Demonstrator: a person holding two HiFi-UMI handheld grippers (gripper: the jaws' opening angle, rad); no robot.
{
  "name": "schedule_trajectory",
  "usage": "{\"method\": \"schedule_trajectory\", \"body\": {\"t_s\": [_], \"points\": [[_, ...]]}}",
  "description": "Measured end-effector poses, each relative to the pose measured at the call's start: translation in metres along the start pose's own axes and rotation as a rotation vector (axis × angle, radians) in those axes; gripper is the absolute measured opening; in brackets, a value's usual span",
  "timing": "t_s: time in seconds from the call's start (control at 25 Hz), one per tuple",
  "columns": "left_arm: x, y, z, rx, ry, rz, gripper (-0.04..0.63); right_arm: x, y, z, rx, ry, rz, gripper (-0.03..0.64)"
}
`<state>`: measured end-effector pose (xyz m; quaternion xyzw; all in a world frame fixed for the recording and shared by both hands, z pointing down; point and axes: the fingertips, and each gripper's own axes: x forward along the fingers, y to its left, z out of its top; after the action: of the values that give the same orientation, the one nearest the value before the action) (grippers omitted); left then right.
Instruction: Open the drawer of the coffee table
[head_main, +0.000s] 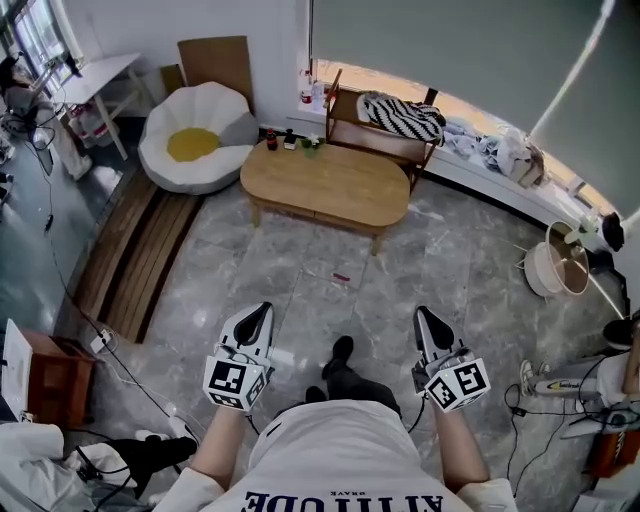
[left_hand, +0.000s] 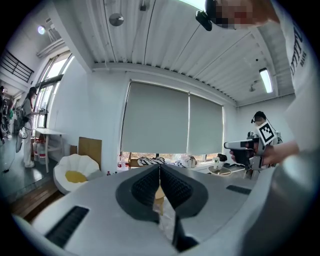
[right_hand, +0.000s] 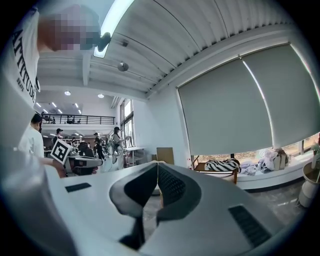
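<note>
The oval wooden coffee table (head_main: 325, 183) stands across the marble floor, well ahead of both grippers. A seam along its front edge (head_main: 330, 213) is all that shows of a drawer. My left gripper (head_main: 263, 310) is held low at the left, pointing toward the table, its jaws shut with nothing between them. The right gripper (head_main: 422, 314) is level with it on the right, also shut and empty. In the left gripper view the left gripper's (left_hand: 159, 167) pads meet at the tip. In the right gripper view the right gripper's (right_hand: 157, 165) pads likewise meet.
A white petal-shaped seat (head_main: 197, 135) sits left of the table, a wooden bench with a striped cloth (head_main: 400, 115) behind it. Small bottles (head_main: 289, 140) stand on the table's back left corner. A slatted wooden mat (head_main: 140, 255) and cables lie at the left, a basket (head_main: 560, 268) at the right.
</note>
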<state>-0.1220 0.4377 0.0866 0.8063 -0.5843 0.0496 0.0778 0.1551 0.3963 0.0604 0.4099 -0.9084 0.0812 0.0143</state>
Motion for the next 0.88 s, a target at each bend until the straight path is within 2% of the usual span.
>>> {"method": "schedule_trajectory", "body": {"t_s": [0.48,0.88], "points": [[0.118,0.036,0.024,0.008,0.009,0.026,0.02,0.106,-0.077,0.01,-0.025,0.031,0.068,0.018],[0.209,0.031,0.035,0.018,0.025,0.023,0.02,0.153,-0.152,0.014,-0.009,0.037,0.078,0.018]]}}
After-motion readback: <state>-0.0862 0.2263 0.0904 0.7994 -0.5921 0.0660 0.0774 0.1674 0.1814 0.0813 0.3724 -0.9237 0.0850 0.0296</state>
